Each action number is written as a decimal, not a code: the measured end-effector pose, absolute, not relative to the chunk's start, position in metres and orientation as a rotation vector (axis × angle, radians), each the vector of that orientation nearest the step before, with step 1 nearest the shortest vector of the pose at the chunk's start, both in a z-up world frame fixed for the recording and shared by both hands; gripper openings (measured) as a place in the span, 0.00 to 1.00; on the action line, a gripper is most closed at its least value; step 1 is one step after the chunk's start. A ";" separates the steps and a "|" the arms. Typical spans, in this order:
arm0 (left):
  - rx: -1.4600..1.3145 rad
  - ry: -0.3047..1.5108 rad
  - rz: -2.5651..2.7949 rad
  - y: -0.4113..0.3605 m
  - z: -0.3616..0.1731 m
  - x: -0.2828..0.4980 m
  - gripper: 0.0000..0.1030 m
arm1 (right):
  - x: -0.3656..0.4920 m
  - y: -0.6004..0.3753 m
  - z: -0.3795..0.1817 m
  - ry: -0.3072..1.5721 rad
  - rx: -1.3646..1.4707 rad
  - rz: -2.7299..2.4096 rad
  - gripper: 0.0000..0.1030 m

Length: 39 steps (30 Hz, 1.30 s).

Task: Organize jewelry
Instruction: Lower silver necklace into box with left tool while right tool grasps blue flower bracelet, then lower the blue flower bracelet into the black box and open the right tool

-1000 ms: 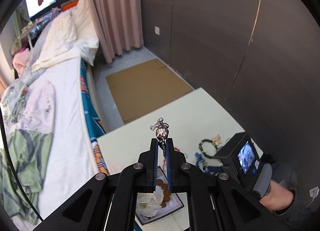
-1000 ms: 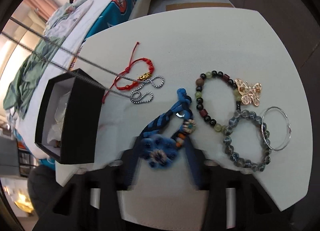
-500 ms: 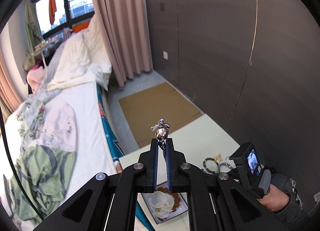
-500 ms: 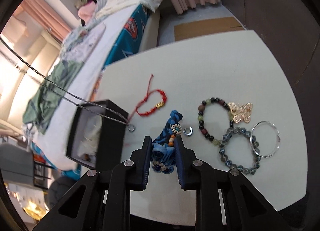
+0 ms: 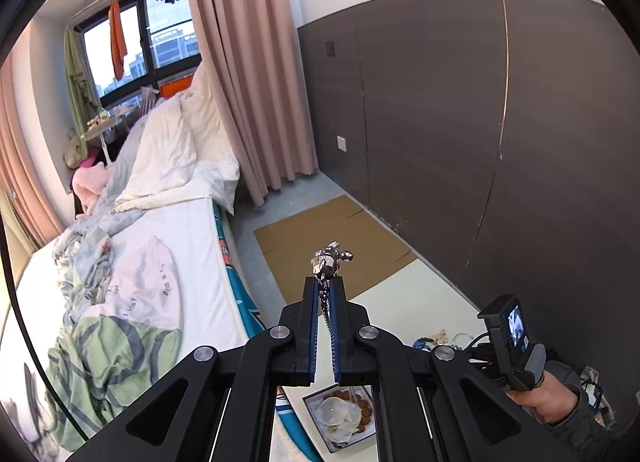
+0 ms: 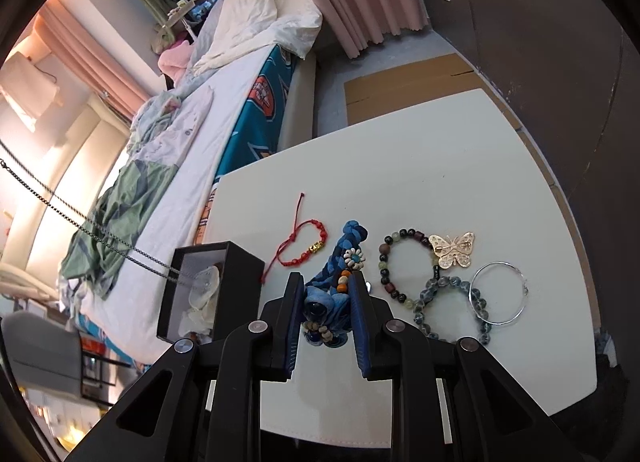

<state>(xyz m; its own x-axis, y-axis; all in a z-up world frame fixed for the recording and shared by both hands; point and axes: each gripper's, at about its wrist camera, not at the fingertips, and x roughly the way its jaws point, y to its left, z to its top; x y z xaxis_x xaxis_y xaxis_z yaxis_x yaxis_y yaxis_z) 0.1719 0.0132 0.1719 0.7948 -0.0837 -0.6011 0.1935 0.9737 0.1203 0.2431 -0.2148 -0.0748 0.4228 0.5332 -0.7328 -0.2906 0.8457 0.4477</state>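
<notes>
White table (image 6: 460,166) with beaded bracelets (image 6: 390,268), butterfly brooch (image 6: 454,249)

A white table (image 6: 460,166) carries the jewelry. At its 9 o'clock edge sits an open black box (image 6: 216,294), and across the middle lie a red cord bracelet (image 6: 304,246), a dark bead bracelet (image 6: 390,274), a gold butterfly brooch (image 6: 454,248) touching it, a grey bead bracelet (image 6: 450,308), and at 3 o'clock a thin silver bangle (image 6: 500,294).

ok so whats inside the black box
Inside the black box: pale shell-like pieces, brown beads, and the silver chain trailing in. Its near wall hides the rest.
</notes>
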 end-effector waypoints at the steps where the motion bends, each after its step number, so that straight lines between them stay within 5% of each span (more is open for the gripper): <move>1: 0.179 0.644 -0.149 0.013 0.170 0.172 0.05 | 0.243 -0.215 -0.075 1.012 0.270 0.522 0.23; 13: 0.163 0.743 -0.158 0.022 0.121 0.185 0.05 | 0.242 -0.221 -0.074 1.011 0.276 0.516 0.23; 37: 0.067 1.164 -0.174 0.020 -0.064 0.226 0.05 | 0.237 -0.221 -0.060 0.963 0.280 0.547 0.23; 39: 0.040 1.203 -0.161 0.025 -0.072 0.228 0.14 | 0.236 -0.219 -0.058 0.955 0.285 0.560 0.23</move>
